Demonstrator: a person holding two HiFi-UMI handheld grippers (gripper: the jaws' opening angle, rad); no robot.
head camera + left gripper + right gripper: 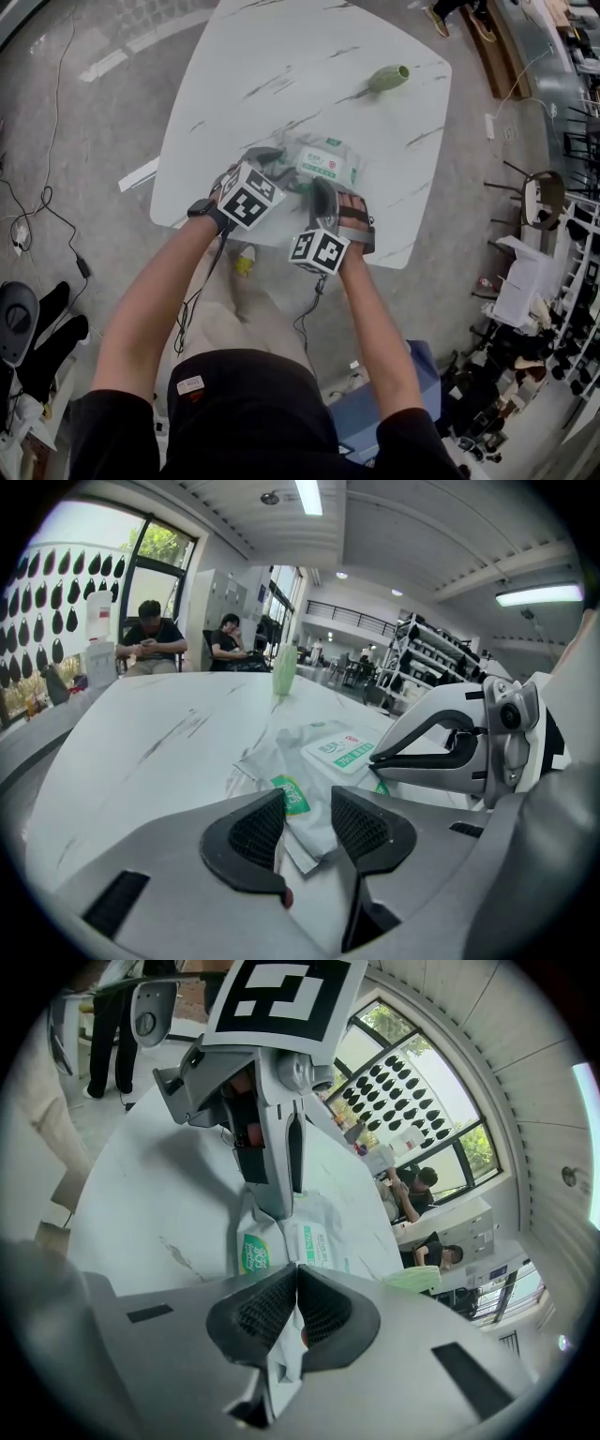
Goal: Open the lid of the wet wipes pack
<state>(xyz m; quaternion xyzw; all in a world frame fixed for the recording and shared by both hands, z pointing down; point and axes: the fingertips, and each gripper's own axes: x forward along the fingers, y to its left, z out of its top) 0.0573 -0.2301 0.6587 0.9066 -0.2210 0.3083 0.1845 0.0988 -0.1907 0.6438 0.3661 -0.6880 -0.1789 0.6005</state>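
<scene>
Large open workspace, part office, part lab or test hall. Overhead, long strip lights (534,594) are running across a bare ribbed ceiling (281,536). A railed mezzanine (352,621) is crossing the far end, and metal storage racks (427,653) are standing loaded to its right. Two people (150,635) are sitting on chairs by tall windows (412,1101) patterned with dark leaf-shaped marks, next to grey cabinets (220,592). A white marble-look table (281,66) is standing on a polished grey floor (94,112), where loose cables (82,266) are trailing. Chairs and clutter (534,281) are crowding the right-hand edge.
</scene>
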